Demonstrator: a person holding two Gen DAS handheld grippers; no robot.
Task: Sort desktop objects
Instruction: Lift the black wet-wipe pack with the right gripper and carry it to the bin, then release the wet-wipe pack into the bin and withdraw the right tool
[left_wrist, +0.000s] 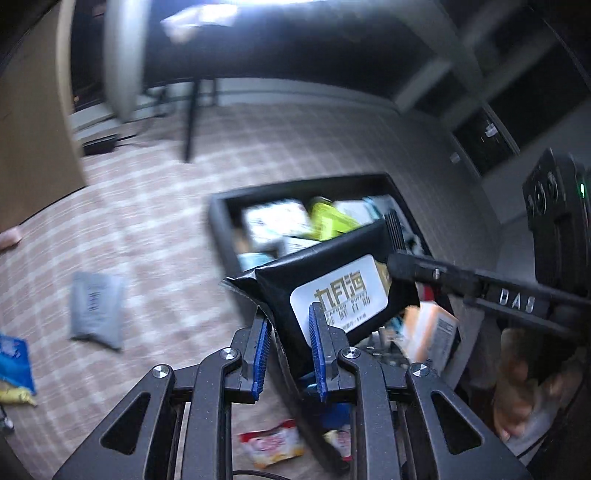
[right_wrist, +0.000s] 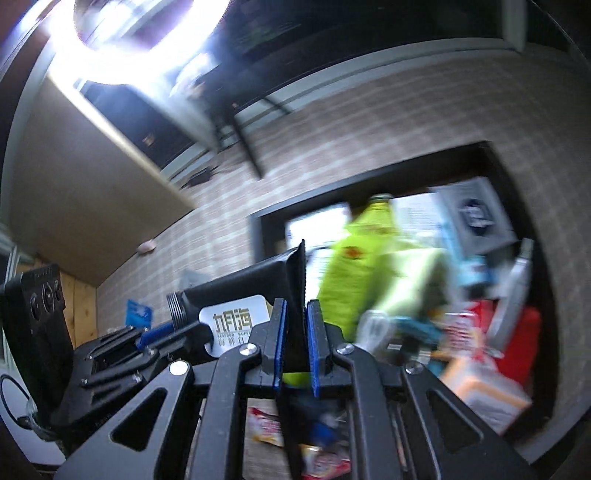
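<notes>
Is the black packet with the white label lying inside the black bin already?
No, the black packet is held in the air by the left gripper and the right gripper, above the black bin.

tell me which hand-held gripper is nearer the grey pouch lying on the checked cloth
Left. The left hand-held gripper holds the black packet's end on the side of the grey pouch; the right hand-held gripper pinches its far end, over the black bin.
</notes>
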